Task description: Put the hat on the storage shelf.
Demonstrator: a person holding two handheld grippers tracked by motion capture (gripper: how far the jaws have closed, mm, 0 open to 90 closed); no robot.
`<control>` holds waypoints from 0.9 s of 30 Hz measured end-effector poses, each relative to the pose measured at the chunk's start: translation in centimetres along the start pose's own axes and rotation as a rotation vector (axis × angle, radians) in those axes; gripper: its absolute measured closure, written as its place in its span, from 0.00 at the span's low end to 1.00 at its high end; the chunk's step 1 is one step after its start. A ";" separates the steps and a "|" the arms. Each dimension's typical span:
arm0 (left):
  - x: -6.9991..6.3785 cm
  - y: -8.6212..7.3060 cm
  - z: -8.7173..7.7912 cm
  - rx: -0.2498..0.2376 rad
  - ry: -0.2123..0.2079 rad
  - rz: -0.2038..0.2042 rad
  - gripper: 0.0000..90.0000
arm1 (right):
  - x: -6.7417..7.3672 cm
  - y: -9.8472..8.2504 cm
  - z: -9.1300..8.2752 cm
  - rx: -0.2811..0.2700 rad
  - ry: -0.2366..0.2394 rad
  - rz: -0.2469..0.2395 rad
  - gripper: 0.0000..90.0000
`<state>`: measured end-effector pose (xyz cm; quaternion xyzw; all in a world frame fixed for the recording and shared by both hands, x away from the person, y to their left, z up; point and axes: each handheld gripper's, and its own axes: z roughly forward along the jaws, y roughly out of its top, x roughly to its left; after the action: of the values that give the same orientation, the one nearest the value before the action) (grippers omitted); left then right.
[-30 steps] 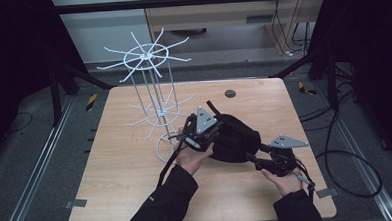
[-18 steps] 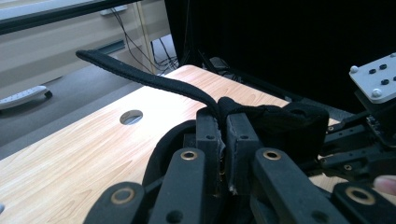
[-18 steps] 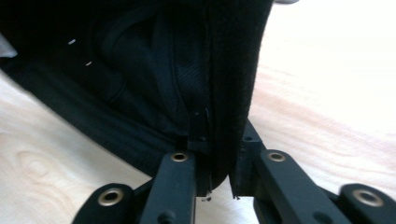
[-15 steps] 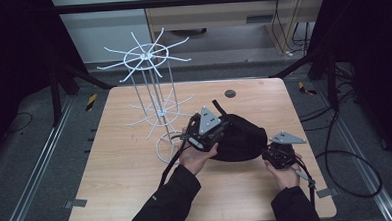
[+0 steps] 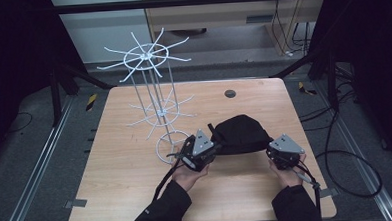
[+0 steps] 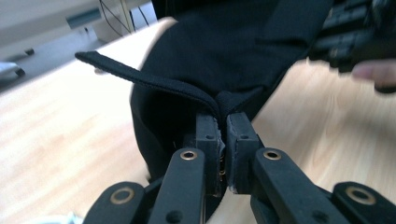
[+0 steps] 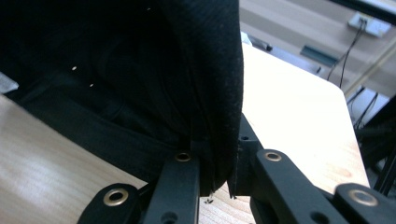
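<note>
Two tools are clamping the black cap point(image 5: 241, 133): left tool point(image 5: 211, 149) and right tool point(image 5: 272, 151) gripping opposite edges, near the bench's point(image 5: 137, 193) front edge.

Black cap point(image 5: 241, 133), soft dark fabric, domed crown up, just right of the white wire rack's point(image 5: 156, 99) ring base, near the front half of the surface point(image 5: 117, 194). A strap end sticks up at its rack-side edge. Left tool point(image 6: 222, 128) pinches the rim on the rack side; right tool point(image 7: 219, 158) clamps the opposite rim, hollow inside facing it.
</note>
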<state>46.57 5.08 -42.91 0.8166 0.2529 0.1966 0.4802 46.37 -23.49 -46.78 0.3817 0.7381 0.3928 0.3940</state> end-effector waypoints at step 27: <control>-1.1 -3.2 -1.5 0.061 -0.023 -0.002 0.94 | 0.8 -1.1 -5.4 0.020 0.350 0.171 0.39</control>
<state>44.07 6.79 -45.15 0.8328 0.2538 0.1789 0.4583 41.01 -24.70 -45.97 0.3728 0.7640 0.4779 0.2212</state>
